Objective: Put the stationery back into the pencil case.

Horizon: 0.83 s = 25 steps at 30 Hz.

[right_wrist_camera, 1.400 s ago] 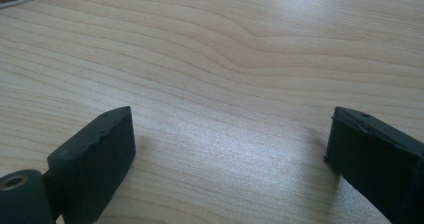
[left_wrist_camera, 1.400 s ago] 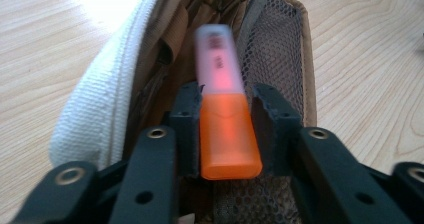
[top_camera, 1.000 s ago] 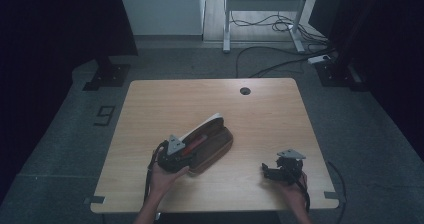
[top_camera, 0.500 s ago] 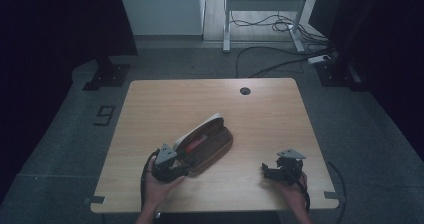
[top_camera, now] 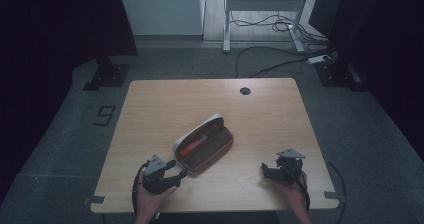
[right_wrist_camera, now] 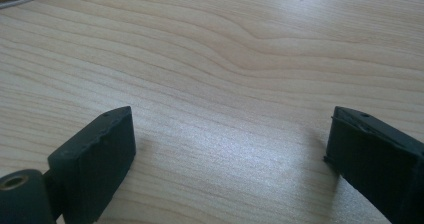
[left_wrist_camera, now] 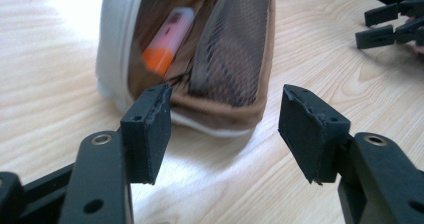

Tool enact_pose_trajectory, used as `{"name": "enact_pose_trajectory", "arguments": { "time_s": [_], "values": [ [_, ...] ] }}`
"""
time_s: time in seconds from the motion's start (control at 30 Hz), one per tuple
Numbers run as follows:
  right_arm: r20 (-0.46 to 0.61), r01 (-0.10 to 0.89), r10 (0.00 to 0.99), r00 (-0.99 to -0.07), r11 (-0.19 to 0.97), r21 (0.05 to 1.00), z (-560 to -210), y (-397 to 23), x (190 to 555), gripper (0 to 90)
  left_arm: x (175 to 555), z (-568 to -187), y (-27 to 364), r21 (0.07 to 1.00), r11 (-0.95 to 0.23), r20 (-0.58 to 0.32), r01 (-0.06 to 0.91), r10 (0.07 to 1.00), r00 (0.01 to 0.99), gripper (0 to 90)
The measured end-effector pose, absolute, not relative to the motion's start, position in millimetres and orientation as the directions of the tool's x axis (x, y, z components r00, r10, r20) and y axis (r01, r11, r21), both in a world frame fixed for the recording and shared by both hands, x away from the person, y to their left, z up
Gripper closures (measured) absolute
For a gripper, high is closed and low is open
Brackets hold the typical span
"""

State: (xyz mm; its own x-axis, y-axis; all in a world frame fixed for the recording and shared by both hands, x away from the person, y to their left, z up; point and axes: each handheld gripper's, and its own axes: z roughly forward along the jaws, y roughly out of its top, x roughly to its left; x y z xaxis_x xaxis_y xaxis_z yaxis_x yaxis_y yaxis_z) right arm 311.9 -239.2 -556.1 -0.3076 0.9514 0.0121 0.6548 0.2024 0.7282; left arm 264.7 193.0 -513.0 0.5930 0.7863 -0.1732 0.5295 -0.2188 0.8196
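Fingers [left_wrist_camera: 147, 129] of the left gripper [top_camera: 167, 171] gape empty, having backed off the open pencil case [top_camera: 207, 146]; right gripper [top_camera: 272, 170] rests open on the desk [top_camera: 150, 114].

High view overhead, facing forward-down on table [top_camera: 150, 114]. Gripper views low, close; left shares pencil case [left_wrist_camera: 220, 59].

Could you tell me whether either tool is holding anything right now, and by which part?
Nothing is held. The left tool is open, short of the case; the right tool is open over bare table.
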Motion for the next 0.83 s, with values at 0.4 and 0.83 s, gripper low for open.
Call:
{"name": "enact_pose_trajectory", "arguments": {
  "time_s": [0.4, 0.83],
  "values": [
    [0.012, 0.654, 0.951, -0.309, 0.204, 0.728, -556.1, -239.0, 312.7, 5.3, 262.2, -530.7, 214.2, 0.797, -0.208, -0.17, 0.567, 0.824, 0.54, 37.7],
    [0.009, 0.654, 0.952, -0.306, 0.203, 0.729, -556.1, -238.9, 312.6, 5.6, 265.7, -532.7, 214.4, 0.795, -0.212, -0.173, 0.569, 0.82, 0.546, 37.6]
  ]
}}
